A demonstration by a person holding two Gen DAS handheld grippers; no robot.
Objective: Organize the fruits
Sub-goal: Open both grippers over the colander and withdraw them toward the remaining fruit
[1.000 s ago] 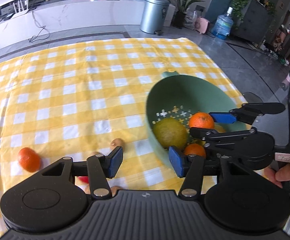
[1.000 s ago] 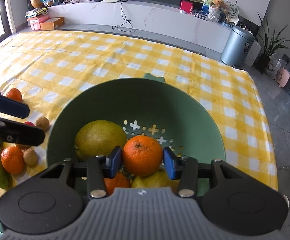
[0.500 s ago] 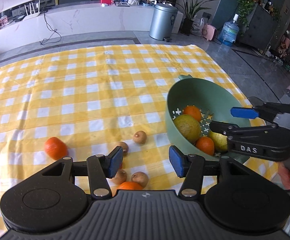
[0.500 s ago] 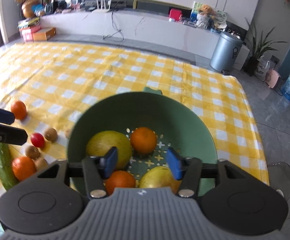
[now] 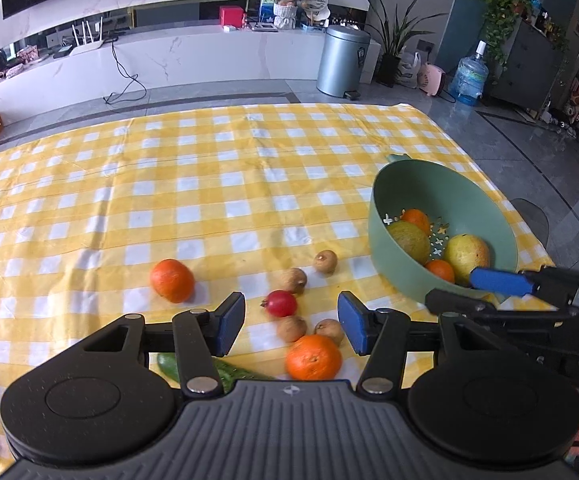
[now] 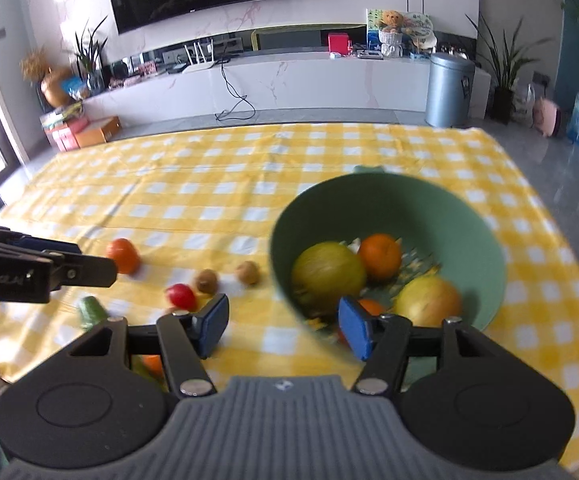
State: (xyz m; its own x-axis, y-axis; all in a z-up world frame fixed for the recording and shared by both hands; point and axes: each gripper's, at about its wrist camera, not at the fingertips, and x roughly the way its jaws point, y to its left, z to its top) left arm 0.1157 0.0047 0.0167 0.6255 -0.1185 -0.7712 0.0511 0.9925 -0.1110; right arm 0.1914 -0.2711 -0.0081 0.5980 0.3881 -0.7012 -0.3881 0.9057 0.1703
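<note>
1. Left gripper (image 5: 291, 322): jaws wide, holding nothing, above loose fruit near the table's near edge.
2. Right gripper (image 6: 283, 326): jaws wide, holding nothing, at the near rim of the green perforated plastic bowl (image 6: 409, 204).
3. Bowl near the table's right edge holds two oranges, a yellow-green round fruit (image 6: 328, 272) and a yellow pear-like fruit (image 6: 427, 300).
4. On the yellow checked tablecloth (image 5: 209, 184): two oranges, a small red fruit (image 5: 281, 303), four small brown fruits, a green cucumber (image 5: 225, 372).
</note>
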